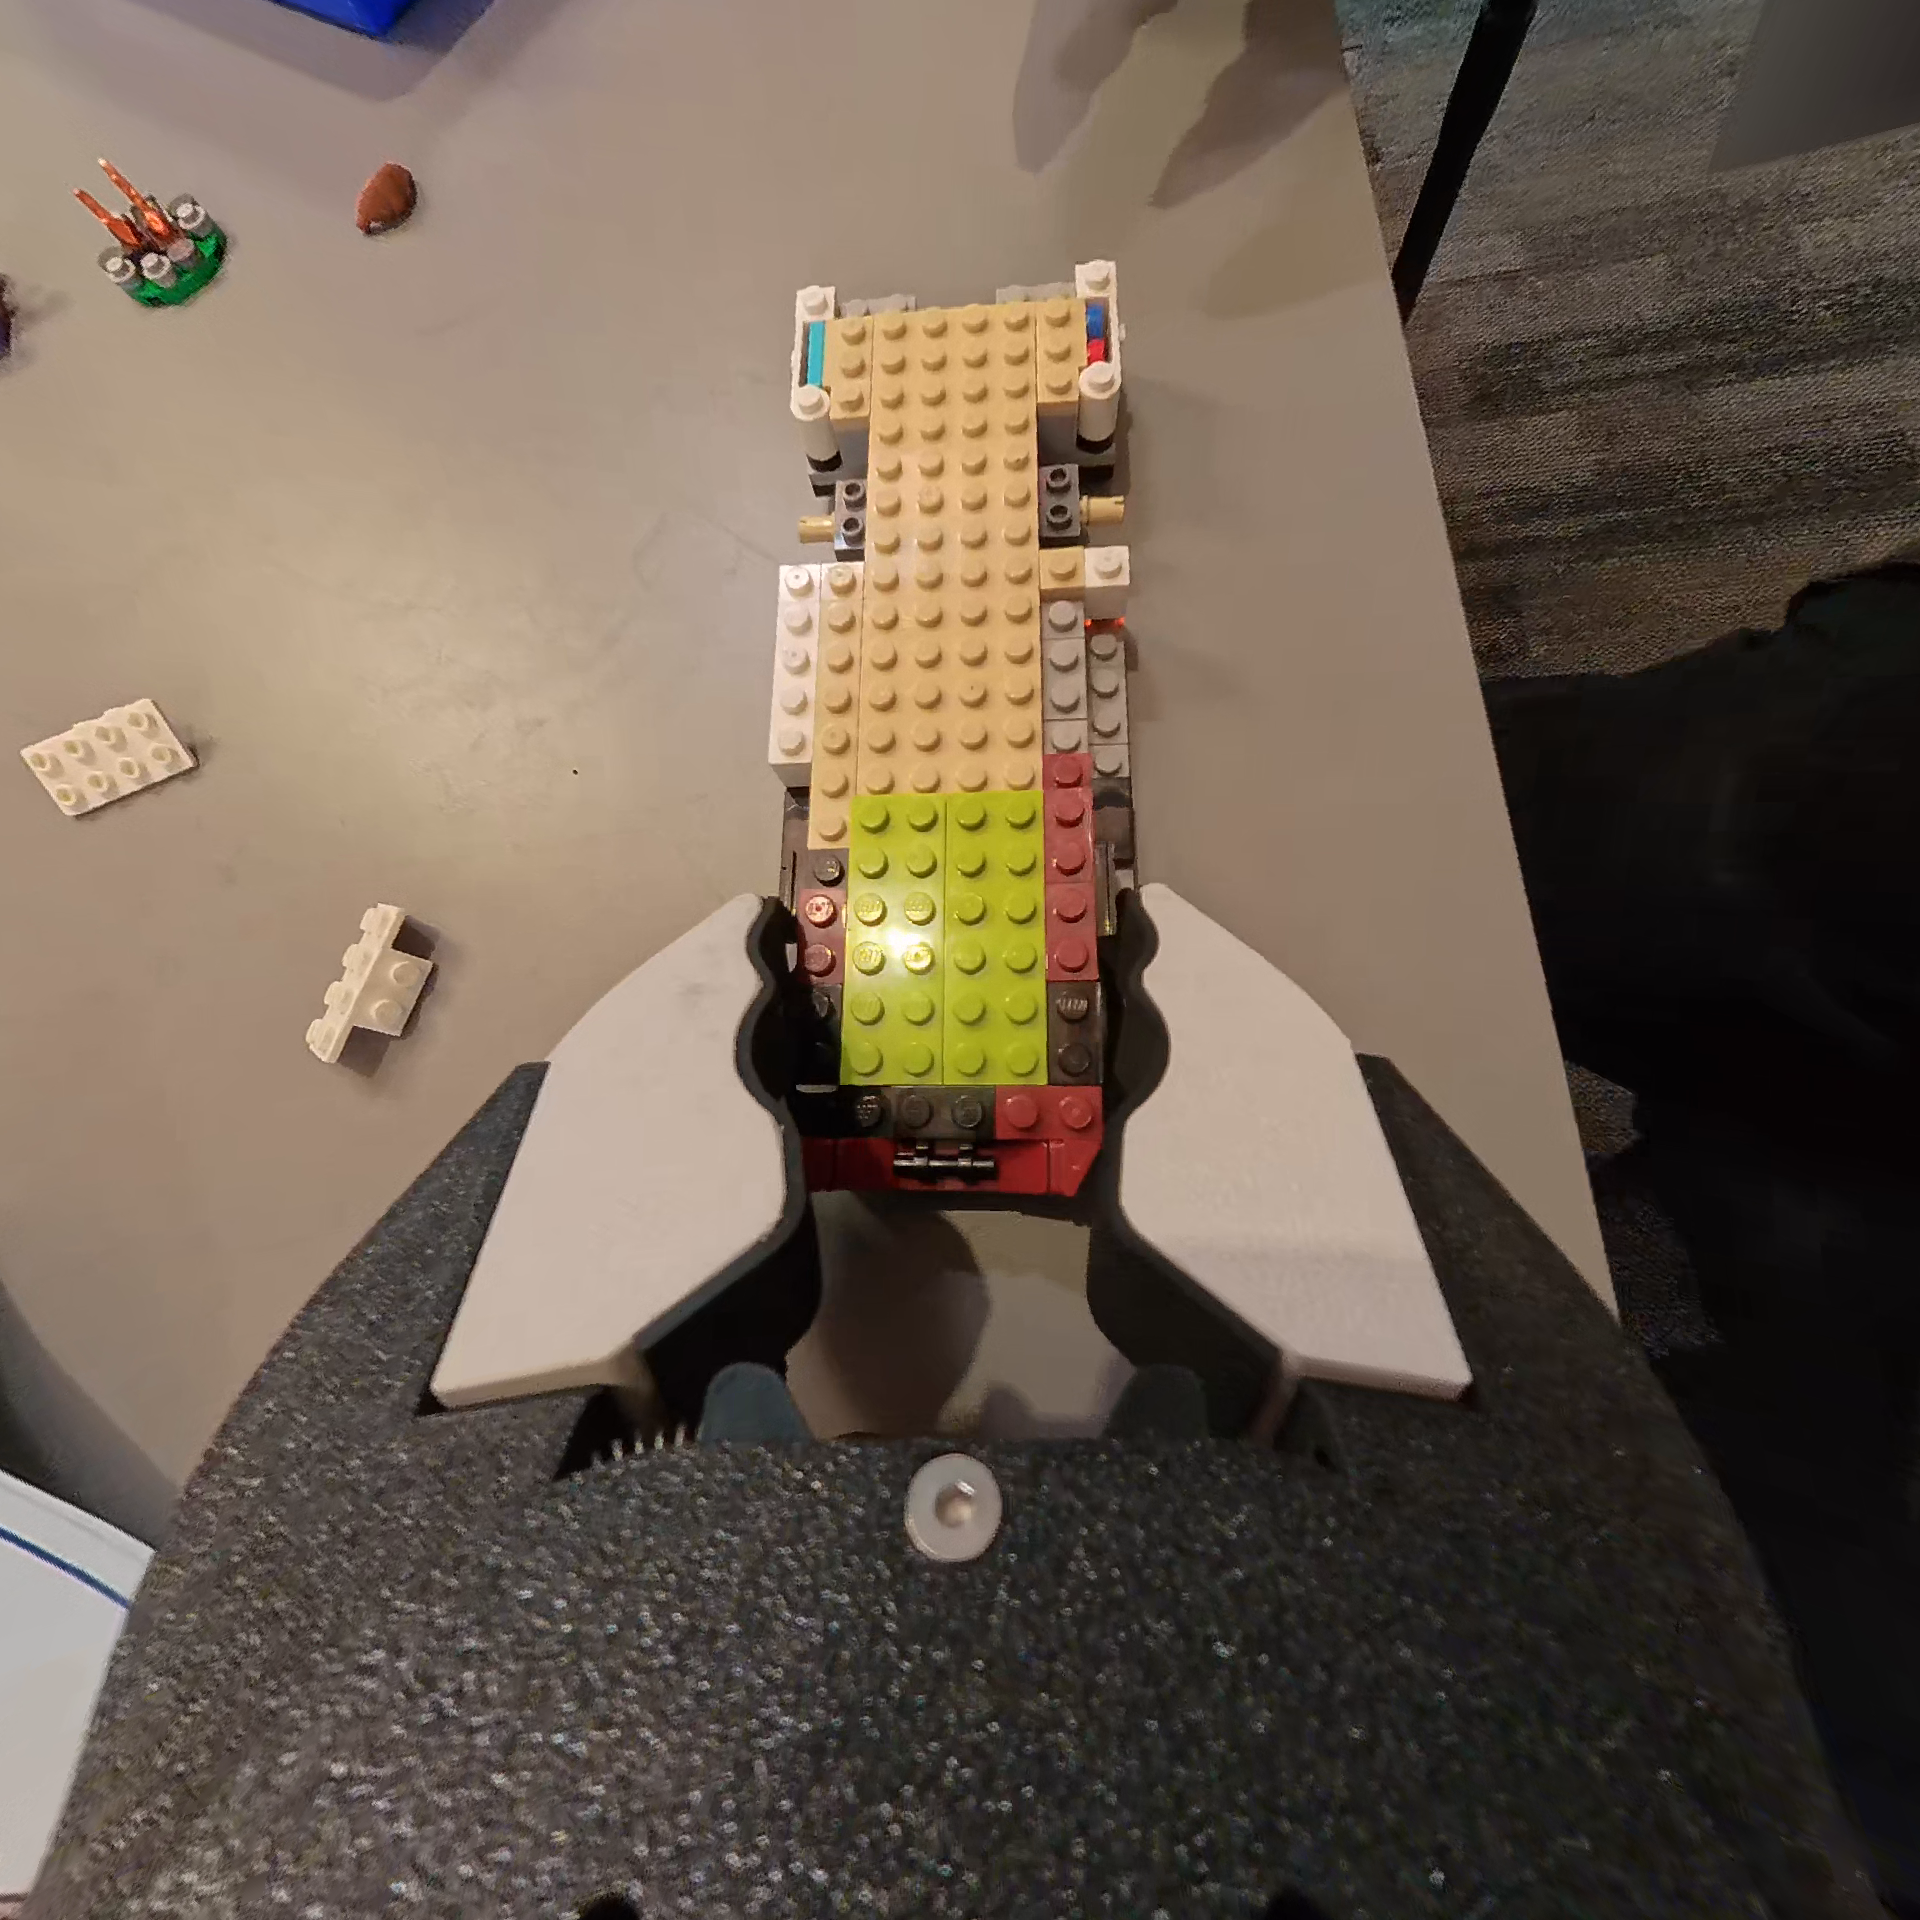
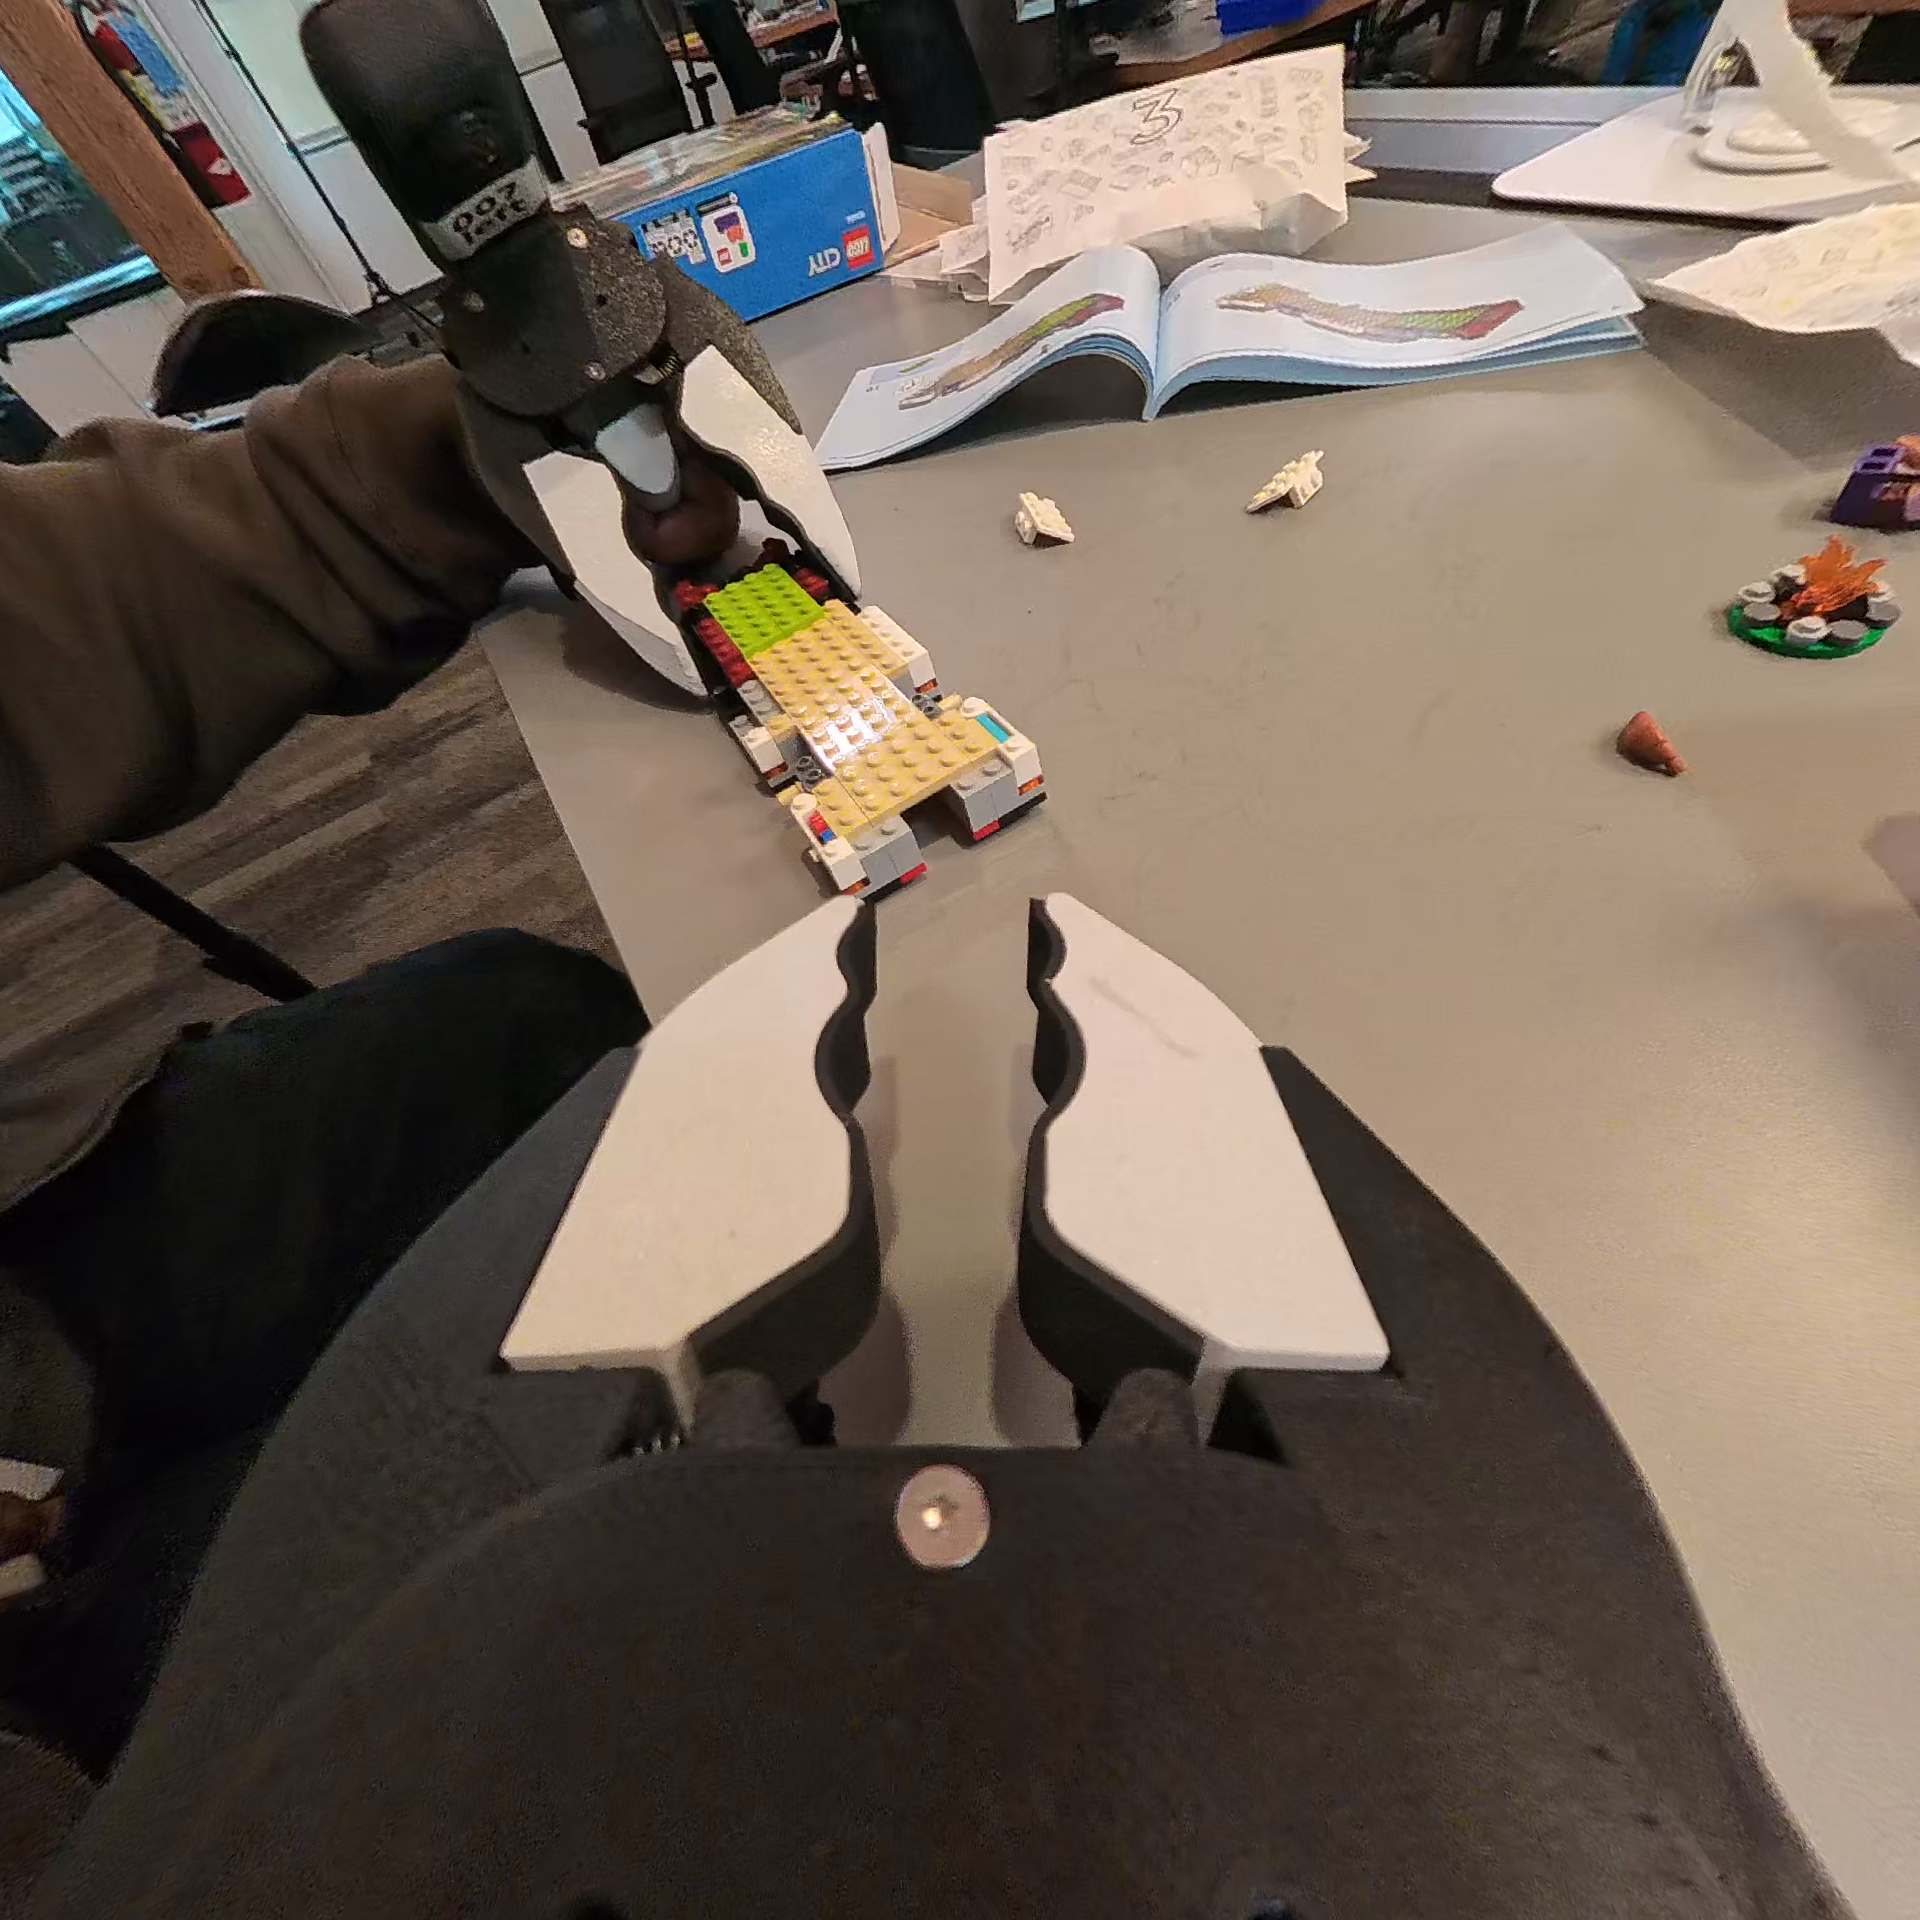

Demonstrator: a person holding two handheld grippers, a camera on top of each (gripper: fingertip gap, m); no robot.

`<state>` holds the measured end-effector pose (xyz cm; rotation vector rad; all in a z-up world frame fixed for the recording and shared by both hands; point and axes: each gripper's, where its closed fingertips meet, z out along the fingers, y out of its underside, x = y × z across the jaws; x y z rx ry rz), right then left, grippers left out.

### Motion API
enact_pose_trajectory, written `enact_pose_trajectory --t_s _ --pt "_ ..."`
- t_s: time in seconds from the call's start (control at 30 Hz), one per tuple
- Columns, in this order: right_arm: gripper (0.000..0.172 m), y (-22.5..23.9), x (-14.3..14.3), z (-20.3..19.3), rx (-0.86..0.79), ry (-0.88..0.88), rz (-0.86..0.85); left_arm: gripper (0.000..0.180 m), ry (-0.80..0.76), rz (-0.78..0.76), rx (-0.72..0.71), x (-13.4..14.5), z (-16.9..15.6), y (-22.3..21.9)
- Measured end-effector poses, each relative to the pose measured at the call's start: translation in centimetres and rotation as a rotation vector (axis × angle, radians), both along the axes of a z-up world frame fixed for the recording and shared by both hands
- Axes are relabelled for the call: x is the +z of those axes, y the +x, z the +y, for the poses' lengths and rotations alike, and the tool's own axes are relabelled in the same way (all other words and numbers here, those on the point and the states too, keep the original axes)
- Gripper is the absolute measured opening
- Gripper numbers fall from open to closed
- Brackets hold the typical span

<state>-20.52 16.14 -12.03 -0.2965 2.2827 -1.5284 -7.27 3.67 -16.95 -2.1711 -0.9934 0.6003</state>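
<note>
Scanning left to right across the grey table (image 1: 468, 499): a green round base with orange flame pieces (image 1: 161, 244) and a brown lump (image 1: 388, 195) sit far off, a white studded plate (image 1: 109, 756) and a white bracket piece (image 1: 371, 985) lie well apart from the left gripper (image 1: 948, 925). That gripper straddles the near end of the long brick model (image 1: 951, 582), black pads set against both flanks beside the lime-green plates (image 1: 945, 935); reads as clamped on the model, which rests on the table close to its right edge. Judgement: keep the squeeze square across the dark-red side bricks so the model neither pivots nor sheds loose studs, and keep it flat on the table. Right gripper (image 2: 951, 925) hovers just short of the model's far, white-cornered end, jaws parted, only bare table between them. An open instruction booklet (image 2: 1226, 322) and a blue box (image 2: 758, 223) lie beyond. Hidden: the model's underside and the lower pad contact; the left fingertips' depth along the flanks is hard to judge.
</note>
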Motion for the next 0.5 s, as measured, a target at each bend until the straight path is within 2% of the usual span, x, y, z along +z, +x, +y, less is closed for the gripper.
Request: enact_pose_trajectory --t_s 0.5 --pt "0.028 -0.54 -0.34 -0.23 -0.036 0.035 -0.018 0.062 -0.006 -0.012 0.010 -0.20 0.06 0.00"
